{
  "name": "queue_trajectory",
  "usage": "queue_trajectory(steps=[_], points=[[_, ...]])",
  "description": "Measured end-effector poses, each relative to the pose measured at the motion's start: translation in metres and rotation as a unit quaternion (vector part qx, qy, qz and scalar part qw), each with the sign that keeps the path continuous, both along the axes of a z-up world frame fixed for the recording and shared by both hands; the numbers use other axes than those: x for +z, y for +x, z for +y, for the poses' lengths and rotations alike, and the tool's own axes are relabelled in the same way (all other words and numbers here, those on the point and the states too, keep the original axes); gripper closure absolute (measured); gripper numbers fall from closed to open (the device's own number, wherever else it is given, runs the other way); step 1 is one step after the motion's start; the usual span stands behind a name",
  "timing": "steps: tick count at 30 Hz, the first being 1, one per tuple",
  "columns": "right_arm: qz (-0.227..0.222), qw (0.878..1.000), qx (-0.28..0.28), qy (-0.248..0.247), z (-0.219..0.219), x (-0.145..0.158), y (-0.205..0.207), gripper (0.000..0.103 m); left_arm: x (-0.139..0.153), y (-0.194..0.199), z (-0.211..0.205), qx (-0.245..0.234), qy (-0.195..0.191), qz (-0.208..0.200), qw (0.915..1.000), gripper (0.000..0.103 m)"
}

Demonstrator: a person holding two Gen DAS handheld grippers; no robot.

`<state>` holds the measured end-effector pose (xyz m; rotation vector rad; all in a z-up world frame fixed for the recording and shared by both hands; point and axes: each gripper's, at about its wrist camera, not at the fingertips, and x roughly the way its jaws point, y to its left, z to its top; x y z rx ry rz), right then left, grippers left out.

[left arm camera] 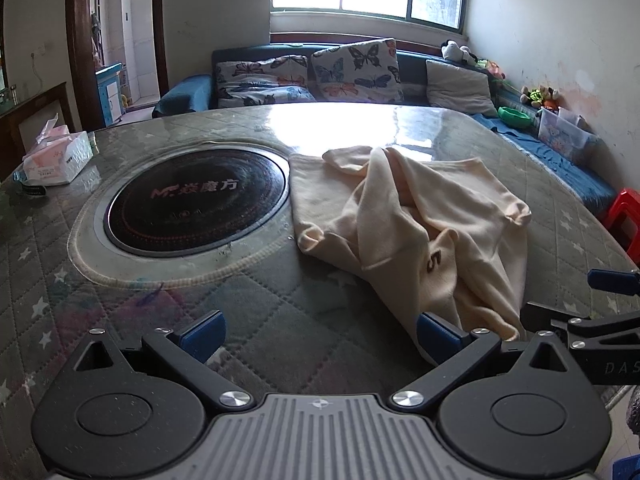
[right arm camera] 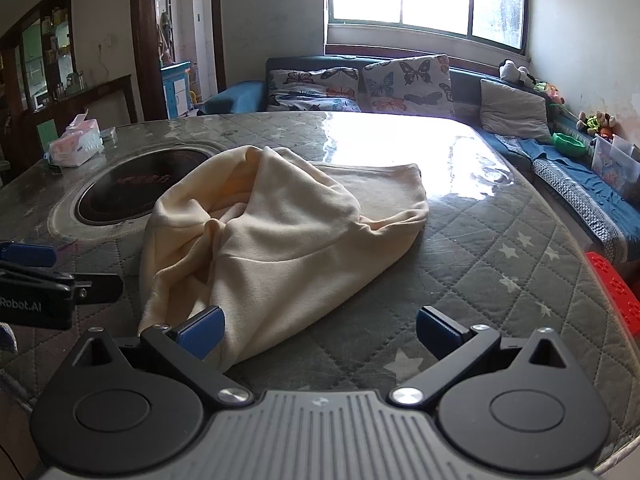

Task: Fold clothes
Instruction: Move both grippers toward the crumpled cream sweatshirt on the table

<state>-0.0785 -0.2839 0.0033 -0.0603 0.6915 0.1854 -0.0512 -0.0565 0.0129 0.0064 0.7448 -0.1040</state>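
Observation:
A cream garment [left arm camera: 420, 216] lies crumpled on the quilted table top [left arm camera: 280, 304], right of the middle in the left wrist view. My left gripper [left arm camera: 320, 338] is open just short of its near hem, with the right fingertip [left arm camera: 438, 338] against the cloth. In the right wrist view the same garment [right arm camera: 280, 236] fills the centre-left. My right gripper [right arm camera: 320, 332] is open at its near edge, and the cloth's near corner reaches in past the left fingertip [right arm camera: 202, 332]. Neither gripper holds anything.
A round black induction hob [left arm camera: 196, 204] is set into the table left of the garment. A tissue pack [left arm camera: 56, 156] sits at the far left. A sofa with butterfly cushions [left arm camera: 356, 68] stands behind the table, and a red stool [left arm camera: 624, 216] at its right.

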Motion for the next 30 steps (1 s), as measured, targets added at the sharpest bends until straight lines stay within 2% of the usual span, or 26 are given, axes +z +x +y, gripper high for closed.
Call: queue_trajectory(steps=[30], points=[[0.007, 1.000, 0.001, 0.005, 0.004, 0.000, -0.009, 0.001, -0.004, -0.010, -0.017, -0.026, 0.018, 0.010, 0.9994, 0.000]])
